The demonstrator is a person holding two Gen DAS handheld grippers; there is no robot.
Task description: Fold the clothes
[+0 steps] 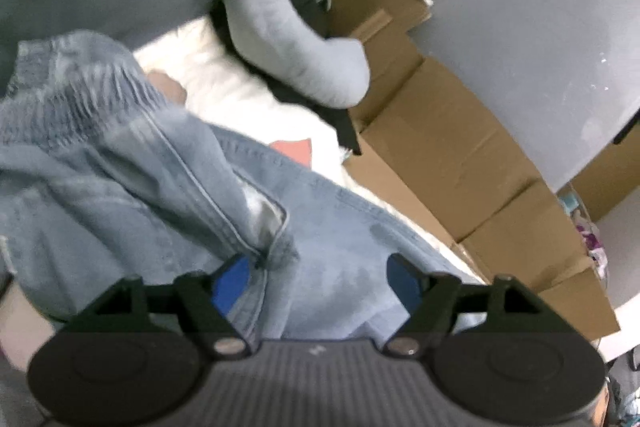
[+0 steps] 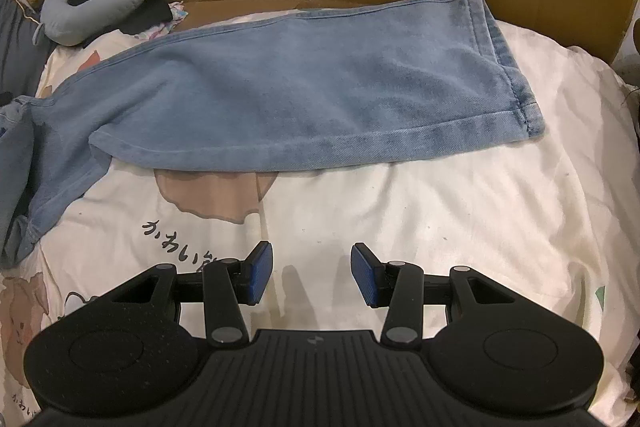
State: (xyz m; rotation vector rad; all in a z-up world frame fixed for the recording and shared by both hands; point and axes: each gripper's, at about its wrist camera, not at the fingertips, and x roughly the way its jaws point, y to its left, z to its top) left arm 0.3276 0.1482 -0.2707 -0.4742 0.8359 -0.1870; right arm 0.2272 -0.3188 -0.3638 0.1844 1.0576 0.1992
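the jeans point(image 2: 304, 83) are spread on the bed point(image 2: 460, 219), legs stacked, waistband bunched beneath the left gripper point(image 1: 316, 271). both jaws are held apart; the right gripper point(image 2: 312, 273) hovers empty. a lengthwise half-fold is judged in hand.

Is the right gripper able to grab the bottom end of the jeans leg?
Probably yes. The right gripper is open above bare blanket, and nothing lies between it and the jeans hem.
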